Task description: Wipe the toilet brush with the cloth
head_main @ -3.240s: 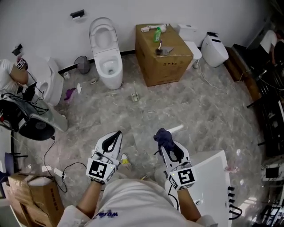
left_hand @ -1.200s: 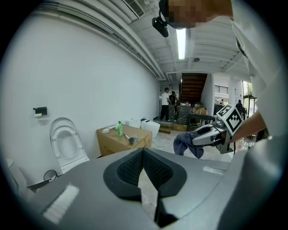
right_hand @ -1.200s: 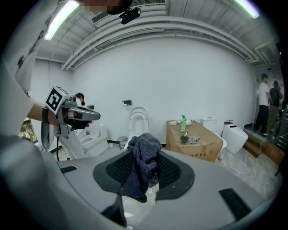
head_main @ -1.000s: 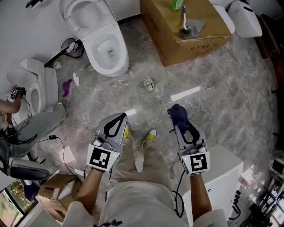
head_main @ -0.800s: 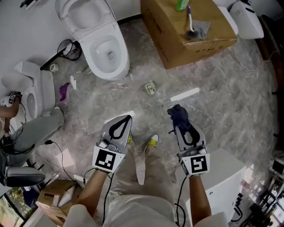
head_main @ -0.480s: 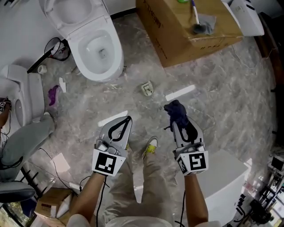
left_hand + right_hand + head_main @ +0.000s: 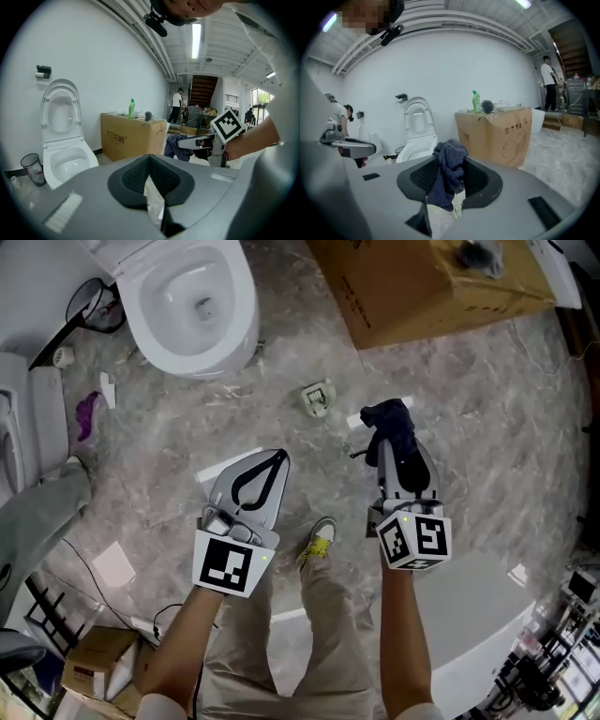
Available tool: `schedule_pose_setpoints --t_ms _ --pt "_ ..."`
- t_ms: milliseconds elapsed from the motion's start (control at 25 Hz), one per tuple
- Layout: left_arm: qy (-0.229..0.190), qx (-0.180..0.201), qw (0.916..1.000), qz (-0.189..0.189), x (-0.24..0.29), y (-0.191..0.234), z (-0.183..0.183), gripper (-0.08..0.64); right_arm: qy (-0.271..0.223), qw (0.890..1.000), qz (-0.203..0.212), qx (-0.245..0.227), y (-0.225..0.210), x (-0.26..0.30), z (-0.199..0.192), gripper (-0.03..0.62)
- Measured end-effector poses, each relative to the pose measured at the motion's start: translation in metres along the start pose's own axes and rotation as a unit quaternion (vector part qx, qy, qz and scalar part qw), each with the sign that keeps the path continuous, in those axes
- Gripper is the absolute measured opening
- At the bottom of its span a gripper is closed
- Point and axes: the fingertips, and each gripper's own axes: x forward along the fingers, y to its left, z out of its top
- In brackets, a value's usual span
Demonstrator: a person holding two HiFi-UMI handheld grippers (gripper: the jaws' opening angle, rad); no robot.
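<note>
Dark blue cloth (image 7: 394, 416) is clamped in the jaws of the right tool (image 7: 382, 434), which is held over the marble floor near the cardboard box (image 7: 501, 136). On top of that box sit the grey-headed toilet brush (image 7: 487, 106) and, just beside it, a green bottle (image 7: 476, 102). The left tool (image 7: 277, 457), farther from the box, has its jaws pressed together with nothing between them.

The cardboard box (image 7: 441, 287) and toilet (image 7: 192, 296) ran off the head view's top edge; the toilet brush (image 7: 487, 106) showed only as a small grey tuft, handle indiscernible.
</note>
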Motion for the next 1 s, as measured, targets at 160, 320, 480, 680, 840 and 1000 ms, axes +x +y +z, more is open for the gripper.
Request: schedule_pose_setpoints --t_ms 160,320,480,680,840,1000 --pt "-0.011 0.003 0.9998 0.015 0.023 0.019 -0.036 -0.003 -0.026 0.996 0.042 -0.068 0.011 0.032 -0.009 0.146" --pt "-0.023 0.026 0.9992 0.021 0.058 0.031 -0.077 -0.003 -0.054 0.989 0.077 -0.116 0.013 0.063 -0.025 0.146" --pt "-0.033 0.051 0.9981 0.01 0.087 0.038 -0.116 -0.003 -0.085 0.976 0.105 -0.172 0.017 0.081 -0.047 0.146" --pt "-0.065 0.05 0.9965 -0.011 0.109 0.05 -0.157 -0.005 -0.158 0.956 0.123 -0.215 0.016 0.09 -0.067 0.146" --pt "-0.09 -0.017 0.9958 -0.005 0.126 0.064 -0.182 -0.005 -0.215 0.943 0.165 -0.193 0.008 0.088 -0.072 0.146" --pt "-0.108 0.042 0.9927 -0.033 0.137 0.062 -0.181 -0.004 -0.258 0.925 0.21 -0.185 -0.004 0.07 -0.059 0.146"
